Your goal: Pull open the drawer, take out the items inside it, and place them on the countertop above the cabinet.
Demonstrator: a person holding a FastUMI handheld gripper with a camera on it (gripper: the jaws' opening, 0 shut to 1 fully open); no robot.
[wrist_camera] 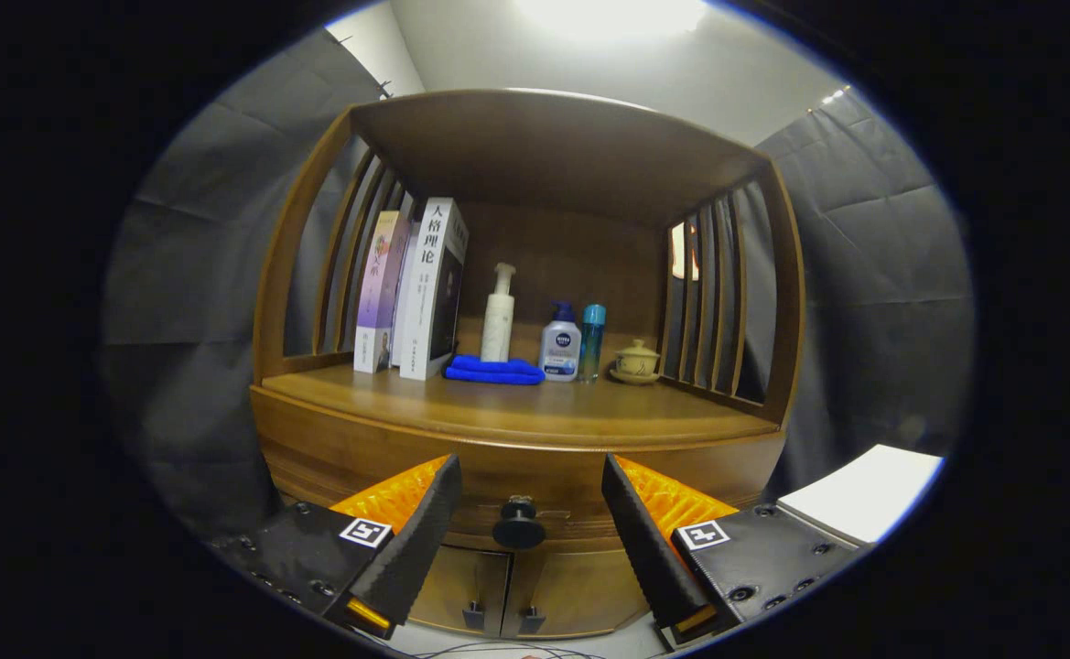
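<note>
A wooden cabinet stands ahead with its drawer (425, 480) closed under the countertop (535, 412). A round dark knob (518, 529) sits at the drawer front's middle, just beyond and between my fingers. My gripper (530, 494) is open, its fingertips level with the drawer front and nothing between them. What lies inside the drawer is hidden.
On the countertop stand books (416, 293) at the left, a folded blue cloth (494, 370), a white pump bottle (498, 316), a small white bottle (560, 346), a teal bottle (592, 340) and a lidded cup (636, 361). Slatted side panels and a top shelf enclose it. Two small doors (516, 590) sit below the drawer.
</note>
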